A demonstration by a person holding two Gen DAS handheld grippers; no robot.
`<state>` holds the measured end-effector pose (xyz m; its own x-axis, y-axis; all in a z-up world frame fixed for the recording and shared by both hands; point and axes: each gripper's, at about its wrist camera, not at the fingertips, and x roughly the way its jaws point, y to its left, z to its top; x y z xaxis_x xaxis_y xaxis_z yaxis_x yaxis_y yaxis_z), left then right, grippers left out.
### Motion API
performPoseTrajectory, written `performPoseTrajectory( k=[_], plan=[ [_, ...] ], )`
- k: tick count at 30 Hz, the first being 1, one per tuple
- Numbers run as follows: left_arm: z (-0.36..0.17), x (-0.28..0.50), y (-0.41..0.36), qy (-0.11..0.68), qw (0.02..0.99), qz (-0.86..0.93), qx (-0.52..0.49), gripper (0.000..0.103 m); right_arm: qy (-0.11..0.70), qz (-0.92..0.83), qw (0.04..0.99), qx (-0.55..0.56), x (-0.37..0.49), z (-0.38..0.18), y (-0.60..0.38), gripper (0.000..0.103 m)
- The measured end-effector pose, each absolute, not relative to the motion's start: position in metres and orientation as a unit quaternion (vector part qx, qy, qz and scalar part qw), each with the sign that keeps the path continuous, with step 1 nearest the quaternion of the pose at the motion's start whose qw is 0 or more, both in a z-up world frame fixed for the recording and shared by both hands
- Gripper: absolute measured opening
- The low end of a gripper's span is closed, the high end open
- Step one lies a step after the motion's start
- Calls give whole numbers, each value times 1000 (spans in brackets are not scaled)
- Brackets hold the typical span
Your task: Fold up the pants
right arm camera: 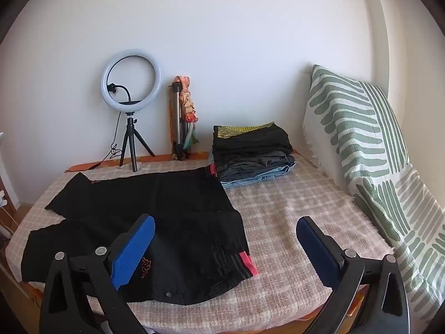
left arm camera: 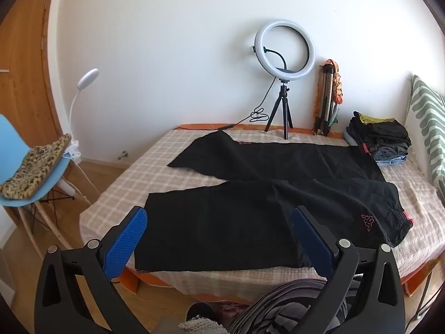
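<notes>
Black pants point(left arm camera: 250, 194) with a red logo and red waistband trim lie flat on the checked bed cover point(left arm camera: 133, 178), legs spread apart toward the left, waist to the right. They also show in the right wrist view point(right arm camera: 172, 222). My left gripper point(left arm camera: 219, 220) is open and empty, hovering above the near leg by the bed's front edge. My right gripper point(right arm camera: 225, 228) is open and empty, above the waistband end point(right arm camera: 244, 261) of the pants.
A stack of folded clothes point(right arm camera: 250, 153) sits at the back right. A ring light on a tripod point(right arm camera: 130, 105) and a folded stand point(right arm camera: 180, 122) are by the wall. A striped pillow point(right arm camera: 361, 144) leans on the right. A blue chair point(left arm camera: 30, 178) stands left of the bed.
</notes>
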<state>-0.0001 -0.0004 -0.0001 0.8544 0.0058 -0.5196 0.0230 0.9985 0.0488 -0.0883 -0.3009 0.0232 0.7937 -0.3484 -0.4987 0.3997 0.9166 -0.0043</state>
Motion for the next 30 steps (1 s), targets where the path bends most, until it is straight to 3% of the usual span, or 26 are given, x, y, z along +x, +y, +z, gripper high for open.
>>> performPoseTrajectory(
  k=[30],
  plan=[
    [0, -1, 1, 264, 964, -3, 23, 103, 256, -192, 946, 47, -85, 18, -297, 103]
  ],
)
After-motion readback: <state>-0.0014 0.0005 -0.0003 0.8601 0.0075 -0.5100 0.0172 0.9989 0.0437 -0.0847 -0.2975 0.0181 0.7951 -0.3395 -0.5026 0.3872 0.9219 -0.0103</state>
